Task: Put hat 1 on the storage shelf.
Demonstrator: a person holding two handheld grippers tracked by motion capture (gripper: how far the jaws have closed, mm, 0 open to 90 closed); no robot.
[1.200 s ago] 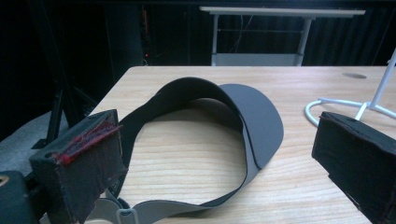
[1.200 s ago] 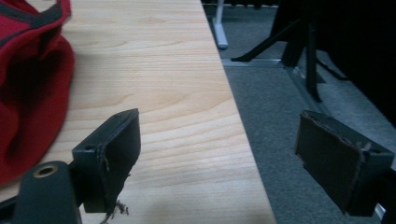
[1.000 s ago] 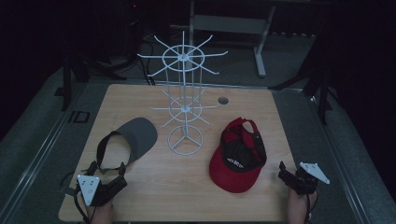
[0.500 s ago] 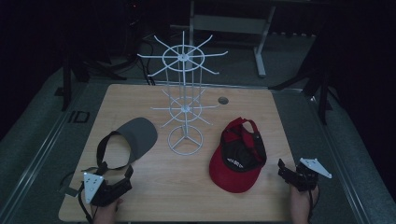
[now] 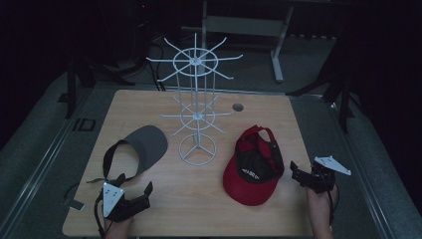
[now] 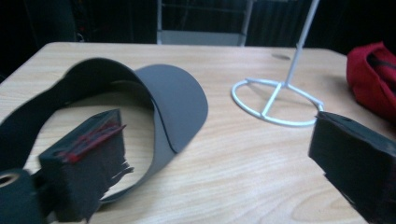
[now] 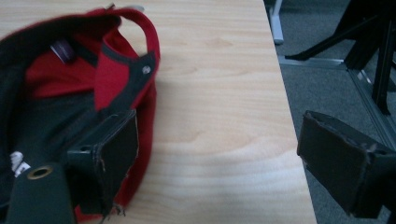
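Both tongs, left (image 5: 142,195) and right (image 5: 298,174), are being held spread and empty, so the light wire rack (image 5: 197,119) is being risked toppling if knocked.

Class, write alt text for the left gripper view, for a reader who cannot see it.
A grey visor with a black strap lies on a wooden table, seen between the two open black jaws of the left hand-held gripper. Behind stand a white wire rack's ring base and, at right, a red cap.

The left hand-held gripper (image 5: 134,195) has slid right (along the table's near edge).
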